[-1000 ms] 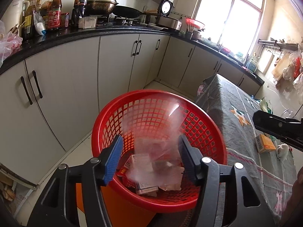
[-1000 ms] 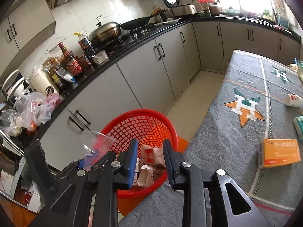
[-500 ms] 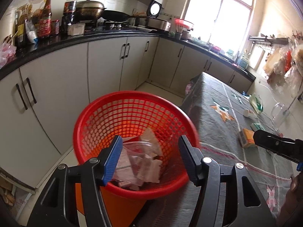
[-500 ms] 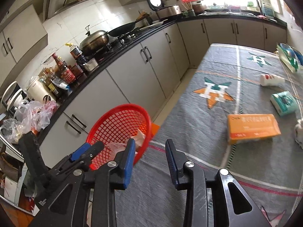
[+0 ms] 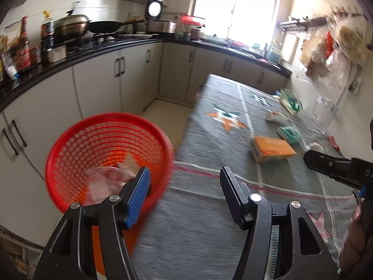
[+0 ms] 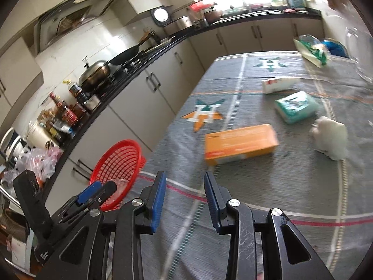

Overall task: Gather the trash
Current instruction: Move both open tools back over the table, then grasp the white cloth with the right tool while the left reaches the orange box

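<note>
A red mesh basket [image 5: 70,149] [image 6: 116,161] holding crumpled paper and clear plastic stands at the table's left edge. My left gripper [image 5: 184,177] is open and empty, over the table edge just right of the basket. My right gripper [image 6: 185,182] hangs open over the grey tablecloth, nothing between its fingers. On the cloth lie an orange box [image 6: 240,144] [image 5: 272,149], a teal tissue pack [image 6: 296,107] [image 5: 289,134], a white crumpled wad [image 6: 331,137], a white tube-like pack [image 6: 277,84] [image 5: 276,116] and a green-white bag [image 6: 312,51] [image 5: 290,99].
Grey cabinets and a black counter [image 5: 93,49] with bottles, a wok and pans run along the left and far walls. The grey tablecloth [image 6: 279,186] shows star patterns. A clear glass jug [image 5: 324,112] stands at the table's far right. Plastic bags [image 6: 39,161] sit on the counter.
Both grippers swung right, away from over the basket toward the table. The clear plastic piece that hung between the left fingers now lies in the basket. The right jaws widened a little.
</note>
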`<state>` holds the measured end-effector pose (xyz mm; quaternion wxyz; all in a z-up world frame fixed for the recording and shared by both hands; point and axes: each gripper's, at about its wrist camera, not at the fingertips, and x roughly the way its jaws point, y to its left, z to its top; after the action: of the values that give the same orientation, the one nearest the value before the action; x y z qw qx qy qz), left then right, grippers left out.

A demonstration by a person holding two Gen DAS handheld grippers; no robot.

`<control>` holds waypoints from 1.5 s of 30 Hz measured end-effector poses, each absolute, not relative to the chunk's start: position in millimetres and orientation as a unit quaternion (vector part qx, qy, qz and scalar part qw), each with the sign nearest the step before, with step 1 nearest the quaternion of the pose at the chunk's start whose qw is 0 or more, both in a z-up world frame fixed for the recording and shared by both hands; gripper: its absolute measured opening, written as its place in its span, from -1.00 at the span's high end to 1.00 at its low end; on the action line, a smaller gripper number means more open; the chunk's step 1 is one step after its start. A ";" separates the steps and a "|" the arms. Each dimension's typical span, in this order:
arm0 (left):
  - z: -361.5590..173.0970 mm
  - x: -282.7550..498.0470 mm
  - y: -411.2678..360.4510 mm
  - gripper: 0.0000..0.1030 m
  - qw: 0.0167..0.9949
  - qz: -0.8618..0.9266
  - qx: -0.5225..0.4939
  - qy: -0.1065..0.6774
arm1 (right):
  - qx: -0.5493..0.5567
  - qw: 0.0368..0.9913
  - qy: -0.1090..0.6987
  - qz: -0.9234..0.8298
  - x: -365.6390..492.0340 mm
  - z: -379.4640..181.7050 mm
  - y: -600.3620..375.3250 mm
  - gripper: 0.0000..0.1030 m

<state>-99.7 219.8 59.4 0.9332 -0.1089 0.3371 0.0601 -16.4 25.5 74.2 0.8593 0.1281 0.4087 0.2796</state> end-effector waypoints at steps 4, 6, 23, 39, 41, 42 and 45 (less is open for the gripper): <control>52.4 -94.3 183.1 -0.22 0.928 0.018 -0.098 0.360 | 0.148 0.864 0.404 0.262 -16.7 71.2 -9.5 0.18; 47.7 -90.8 160.1 -0.23 0.923 -0.003 -0.086 0.374 | 0.158 0.867 0.401 0.252 -16.4 70.1 -28.0 0.16; 37.0 -81.8 79.8 -0.25 0.909 -0.056 -0.037 0.411 | 0.191 0.858 0.436 0.191 85.5 51.1 -151.3 -0.35; 68.1 11.4 132.0 -0.36 0.902 -0.003 -0.094 0.420 | 0.065 0.883 0.401 0.236 65.9 32.2 -109.0 0.39; 69.4 31.9 132.1 -0.36 0.896 -0.022 -0.112 0.430 | 0.089 0.877 0.405 0.244 67.0 33.0 -111.7 0.39; 69.1 38.9 131.9 -0.36 0.895 -0.026 -0.118 0.429 | 0.102 0.873 0.408 0.249 67.9 32.4 -114.2 0.39; 59.9 66.0 128.1 -0.36 0.893 -0.033 -0.120 0.433 | 0.108 0.875 0.401 0.250 66.6 35.2 -116.6 0.39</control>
<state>66.0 128.1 59.9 0.8929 -0.1198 0.4328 -0.0329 66.6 -116.6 35.2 0.8746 0.1077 0.4015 0.2497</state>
